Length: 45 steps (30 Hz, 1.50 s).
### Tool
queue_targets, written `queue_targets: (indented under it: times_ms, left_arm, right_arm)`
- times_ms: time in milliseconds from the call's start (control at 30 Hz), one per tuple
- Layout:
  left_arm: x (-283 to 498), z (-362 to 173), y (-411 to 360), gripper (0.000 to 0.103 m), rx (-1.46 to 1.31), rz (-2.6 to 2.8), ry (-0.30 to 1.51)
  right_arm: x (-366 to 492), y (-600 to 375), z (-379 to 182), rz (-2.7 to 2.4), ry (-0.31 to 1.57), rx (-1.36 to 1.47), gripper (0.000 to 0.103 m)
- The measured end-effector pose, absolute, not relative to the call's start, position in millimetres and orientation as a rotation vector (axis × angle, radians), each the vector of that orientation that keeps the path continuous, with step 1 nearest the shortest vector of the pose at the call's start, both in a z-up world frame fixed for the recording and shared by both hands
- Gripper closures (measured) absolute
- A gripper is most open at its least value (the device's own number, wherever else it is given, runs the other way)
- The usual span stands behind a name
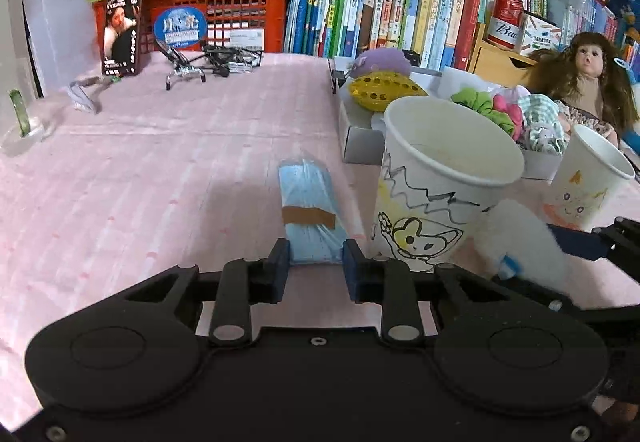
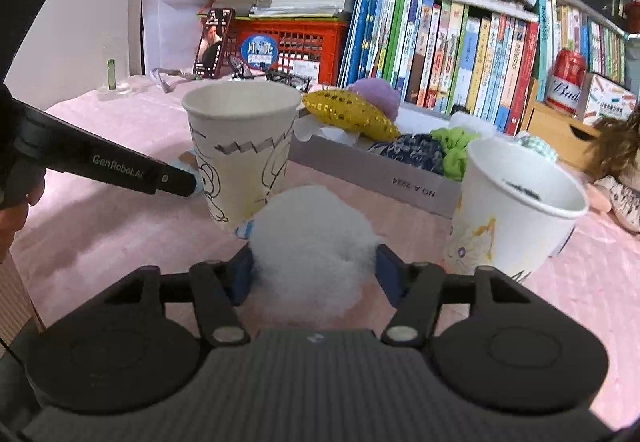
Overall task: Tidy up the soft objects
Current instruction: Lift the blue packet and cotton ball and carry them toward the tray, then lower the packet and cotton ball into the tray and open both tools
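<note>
On the pink worktop (image 1: 120, 170), left gripper (image 1: 315, 255) clamps a blue wrapped pack (image 1: 308, 210); right gripper (image 2: 314, 266) squeezes a white fluffy ball (image 2: 316, 242).

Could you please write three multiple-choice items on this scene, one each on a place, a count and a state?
1. Where does the yellow spotted pouch lie?
A. in the grey box
B. inside a cup
C. on the red crate

2. How many paper cups stand on the pink cloth?
A. one
B. two
C. four

3. What is between the left gripper's fingers?
A. nothing
B. a red can
C. a blue wrapped pack

Key: 1 A, the pouch rests over the box's far end; 2 B, a near cup and a far cup; 3 C, both pads press the pack's near end.
</note>
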<state>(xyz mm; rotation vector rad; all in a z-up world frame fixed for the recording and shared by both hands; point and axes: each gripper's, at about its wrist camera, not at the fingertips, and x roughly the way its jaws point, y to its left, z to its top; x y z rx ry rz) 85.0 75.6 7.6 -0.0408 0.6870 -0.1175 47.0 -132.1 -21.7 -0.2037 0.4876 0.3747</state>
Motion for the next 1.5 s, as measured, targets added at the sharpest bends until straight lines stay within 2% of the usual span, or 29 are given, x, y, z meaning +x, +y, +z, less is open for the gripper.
queue_targets:
  times_ms: [33,333,567,767,900,1200,1500]
  left_arm:
    - [82.6,9.7,76.0,0.077,-0.038,-0.116,0.682]
    - [59.2,48.7,89.2,0.077,-0.008,-0.090,0.577]
    - [64.1,95.2,85.4,0.077,0.017,-0.158,0.531]
    - [97.0,131.2,56.1,0.077,0.033,-0.255,0.547]
    - [147.7,143.5,32.8,0.077,0.034,-0.299,0.622]
    - [267.4,119.3,-6.0,0.077,-0.031,-0.284,0.822]
    - [317.1,82.8,-31.3,0.077,-0.050,-0.247,0.931]
  right_arm:
    - [45.1,-132.0,-19.9,0.375,0.480,-0.205,0.057]
    - [37.0,-136.2,-6.1,0.371,0.440,-0.176,0.060]
    - [23.7,-148.7,37.5,0.384,0.339,-0.122,0.060]
    - [51.1,-168.8,85.1,0.339,0.288,-0.122,0.059]
    - [100.7,-188.2,103.6,0.303,0.361,-0.079,0.059]
    - [207.8,-222.2,95.6,0.264,0.577,0.077,0.059]
    - [250.7,-235.6,61.4,0.225,0.693,0.179,0.058]
